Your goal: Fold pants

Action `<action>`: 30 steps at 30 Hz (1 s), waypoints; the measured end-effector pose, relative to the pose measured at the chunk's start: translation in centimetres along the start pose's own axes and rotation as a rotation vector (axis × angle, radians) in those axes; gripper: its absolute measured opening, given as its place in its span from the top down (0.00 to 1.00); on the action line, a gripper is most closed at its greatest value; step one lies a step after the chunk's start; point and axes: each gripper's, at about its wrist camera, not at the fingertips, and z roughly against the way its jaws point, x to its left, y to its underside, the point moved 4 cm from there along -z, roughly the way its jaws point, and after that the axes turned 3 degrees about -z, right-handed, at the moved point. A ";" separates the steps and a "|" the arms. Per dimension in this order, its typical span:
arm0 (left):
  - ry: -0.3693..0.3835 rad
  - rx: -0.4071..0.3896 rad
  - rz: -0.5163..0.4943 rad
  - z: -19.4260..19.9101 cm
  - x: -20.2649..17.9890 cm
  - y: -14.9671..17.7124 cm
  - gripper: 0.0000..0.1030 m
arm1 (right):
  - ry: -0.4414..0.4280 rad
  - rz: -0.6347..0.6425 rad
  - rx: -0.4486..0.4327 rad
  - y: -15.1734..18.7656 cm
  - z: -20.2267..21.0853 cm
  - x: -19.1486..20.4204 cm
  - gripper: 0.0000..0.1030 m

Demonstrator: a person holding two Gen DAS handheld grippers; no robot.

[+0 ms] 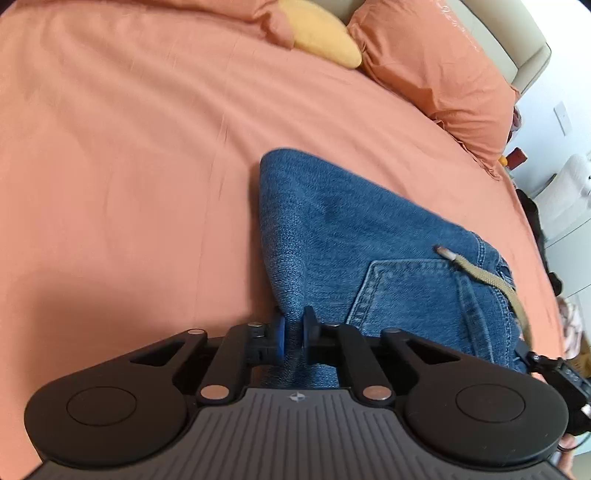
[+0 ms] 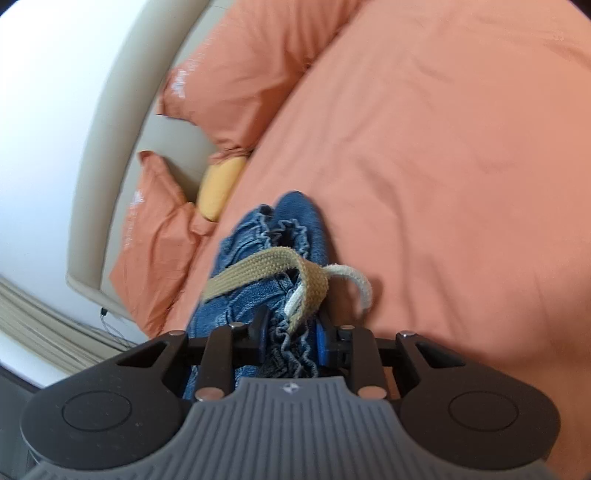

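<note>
Blue denim pants point(image 1: 354, 236) lie folded on the orange bed sheet point(image 1: 110, 166), back pocket up, with a tan drawstring point(image 1: 491, 280) trailing to the right. My left gripper point(image 1: 294, 332) is shut on the pants' near folded edge. In the right wrist view my right gripper point(image 2: 291, 334) is shut on the gathered elastic waistband of the pants point(image 2: 258, 236), with the tan drawstring point(image 2: 258, 266) looped just beyond the fingers. The part of the right gripper point(image 1: 554, 373) seen in the left wrist view is at the far right edge.
Orange pillows point(image 1: 436, 70) and a yellow cushion point(image 1: 325, 33) lie at the head of the bed by a beige headboard point(image 2: 122, 110). The bed's right edge, white furniture point(image 1: 565, 192) and clutter sit at the far right.
</note>
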 end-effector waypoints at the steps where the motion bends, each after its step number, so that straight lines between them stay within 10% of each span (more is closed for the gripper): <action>1: -0.005 -0.009 -0.009 0.7 -0.4 -0.2 0.93 | -0.007 0.014 -0.005 0.1 0.3 0.5 0.81; 15: -0.105 -0.053 -0.208 13.1 -2.2 -0.4 0.94 | -0.076 0.159 0.054 6.7 3.9 9.8 0.83; 30: -0.298 -0.137 -0.104 26.5 13.1 -1.5 0.94 | -0.170 0.374 0.268 20.5 -6.2 27.0 0.83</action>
